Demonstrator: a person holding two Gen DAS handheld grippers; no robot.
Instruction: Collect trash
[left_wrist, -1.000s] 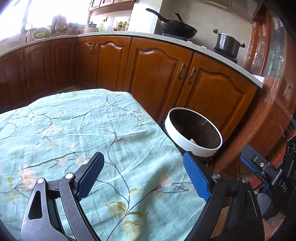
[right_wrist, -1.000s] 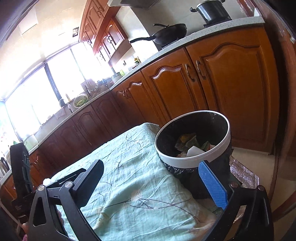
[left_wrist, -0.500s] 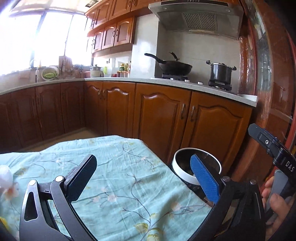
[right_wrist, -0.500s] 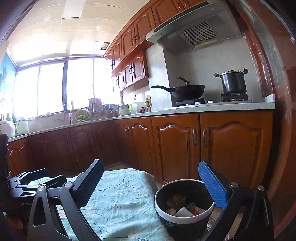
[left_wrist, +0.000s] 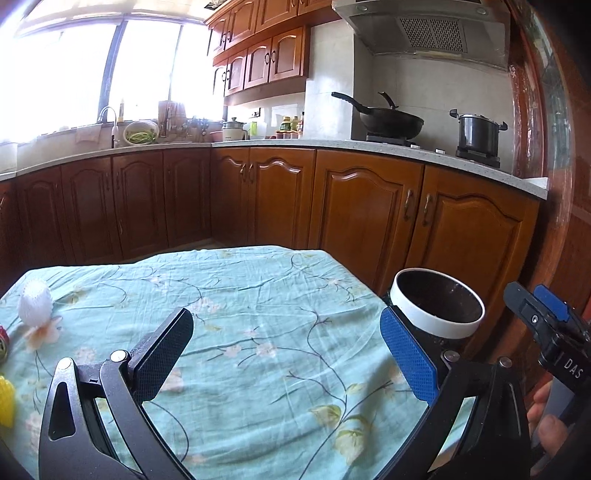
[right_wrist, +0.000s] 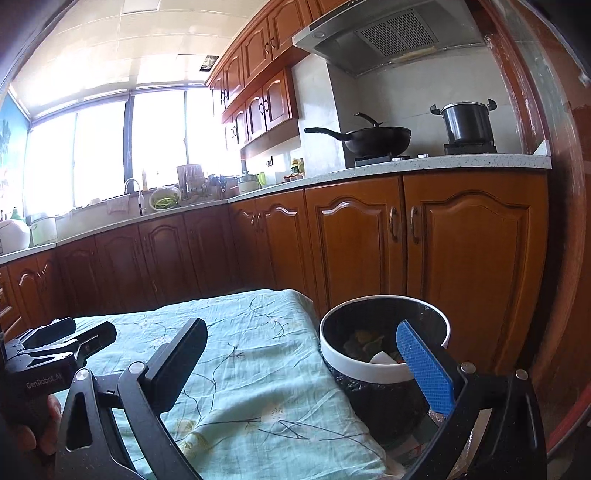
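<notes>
A white-rimmed trash bin (left_wrist: 437, 310) with a black liner stands beside the table's right edge; in the right wrist view the bin (right_wrist: 384, 369) holds scraps and white paper. A white crumpled ball (left_wrist: 35, 304) lies on the floral tablecloth (left_wrist: 258, 295) at the far left. A yellow object (left_wrist: 5, 400) and a red item (left_wrist: 3, 334) show at the left edge. My left gripper (left_wrist: 286, 349) is open and empty above the cloth. My right gripper (right_wrist: 301, 356) is open and empty, near the bin.
Wooden kitchen cabinets (left_wrist: 369, 206) run behind the table and bin. A wok (left_wrist: 388, 120) and a pot (left_wrist: 478, 134) sit on the counter. The right gripper's body (left_wrist: 550, 336) shows at the right edge of the left wrist view.
Both grippers have tilted up and drawn back from the bin. The white ball and the yellow item have come into the left wrist view. Both stay open.
</notes>
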